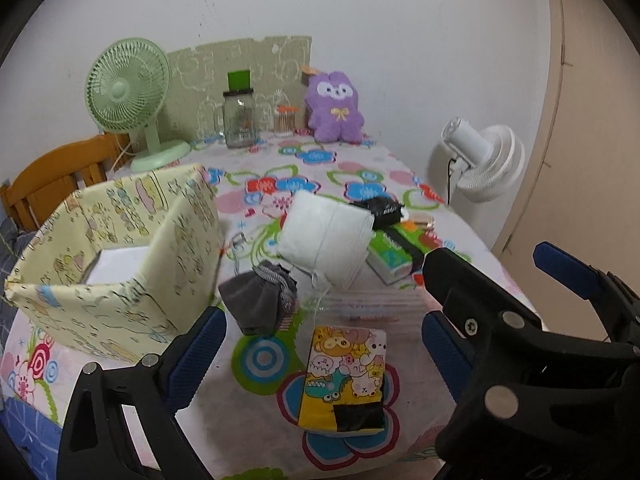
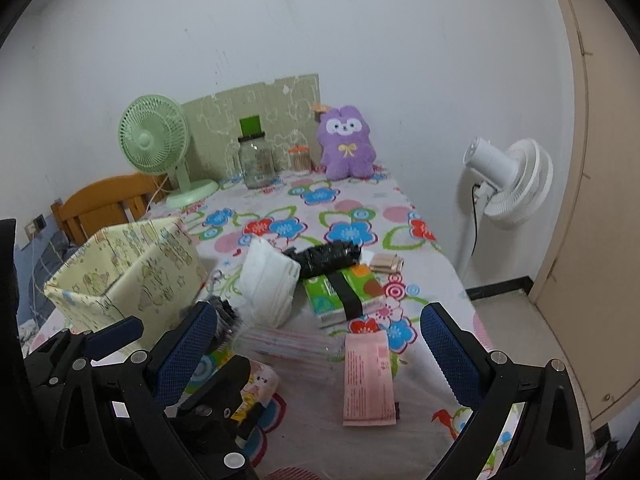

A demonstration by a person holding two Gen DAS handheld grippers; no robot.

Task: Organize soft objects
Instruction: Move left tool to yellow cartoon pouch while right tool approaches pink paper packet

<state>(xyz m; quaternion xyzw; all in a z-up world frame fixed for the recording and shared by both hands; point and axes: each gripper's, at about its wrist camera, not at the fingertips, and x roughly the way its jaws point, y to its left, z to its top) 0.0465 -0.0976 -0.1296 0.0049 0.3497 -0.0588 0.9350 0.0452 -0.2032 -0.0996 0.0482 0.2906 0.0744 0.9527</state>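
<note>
**Soft goods scattered on a floral cloth**

Flower-printed tablecloth (image 1: 360,184) covers the table. Left gripper (image 1: 324,344) and right gripper (image 2: 318,344) both hang wide apart and empty, their pads blue and knurled. Near the boxy pale-yellow fabric bin (image 1: 120,248) lie a rumpled grey sock bundle (image 1: 260,300), a puffy white folded pad (image 1: 328,236) and a glossy cartoon-printed tissue pack (image 1: 346,380).

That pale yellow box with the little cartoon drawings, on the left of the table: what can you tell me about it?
The pale yellow fabric-covered box stands upright and open-topped on the flowered tablecloth, at the table's left edge. Its soft-looking walls, printed with small pastel cartoon figures, bow a little and the corners look creased. Something white and flat lies inside. A grey cloth pouch sits just beside its right-hand corner; whether they touch is unclear.
</note>
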